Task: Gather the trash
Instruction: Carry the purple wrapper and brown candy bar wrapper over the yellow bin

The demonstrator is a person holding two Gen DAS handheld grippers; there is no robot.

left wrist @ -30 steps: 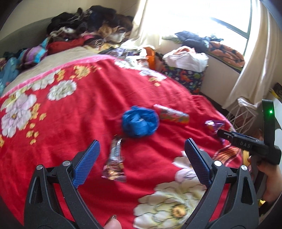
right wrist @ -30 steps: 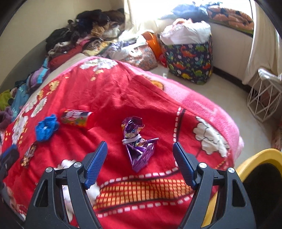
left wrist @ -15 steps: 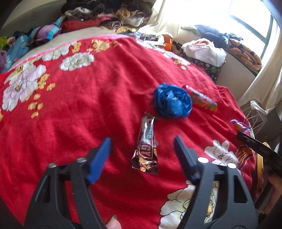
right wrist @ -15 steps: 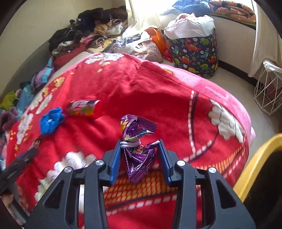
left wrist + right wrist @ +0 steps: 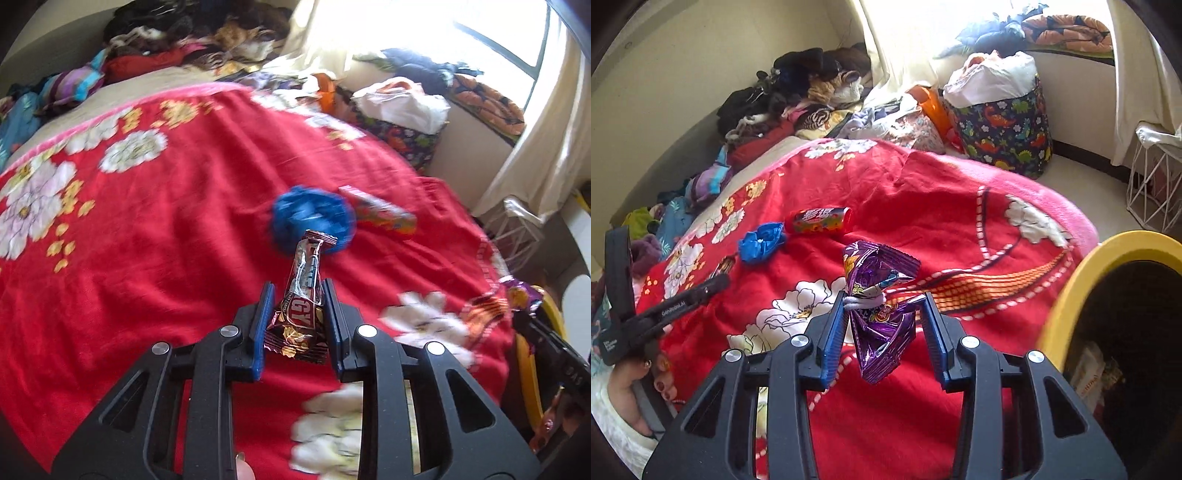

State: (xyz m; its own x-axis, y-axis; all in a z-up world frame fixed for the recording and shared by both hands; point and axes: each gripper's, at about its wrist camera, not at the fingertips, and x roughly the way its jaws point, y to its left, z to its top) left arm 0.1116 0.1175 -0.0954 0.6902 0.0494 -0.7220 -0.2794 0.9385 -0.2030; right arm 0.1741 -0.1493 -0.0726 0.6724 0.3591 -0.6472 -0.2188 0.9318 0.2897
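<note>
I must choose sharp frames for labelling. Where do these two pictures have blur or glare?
Left wrist view: the crumpled blue plastic wad and red floral blanket are motion-smeared; the window is overexposed. Right wrist view: mostly sharp, but the yellow-rimmed bin looks smeared and the window area is washed out.

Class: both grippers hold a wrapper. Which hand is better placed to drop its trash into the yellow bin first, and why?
Right. The right gripper, shut on the purple wrapper, is beside the yellow bin; from the left wrist view the bin is farther off.
</note>
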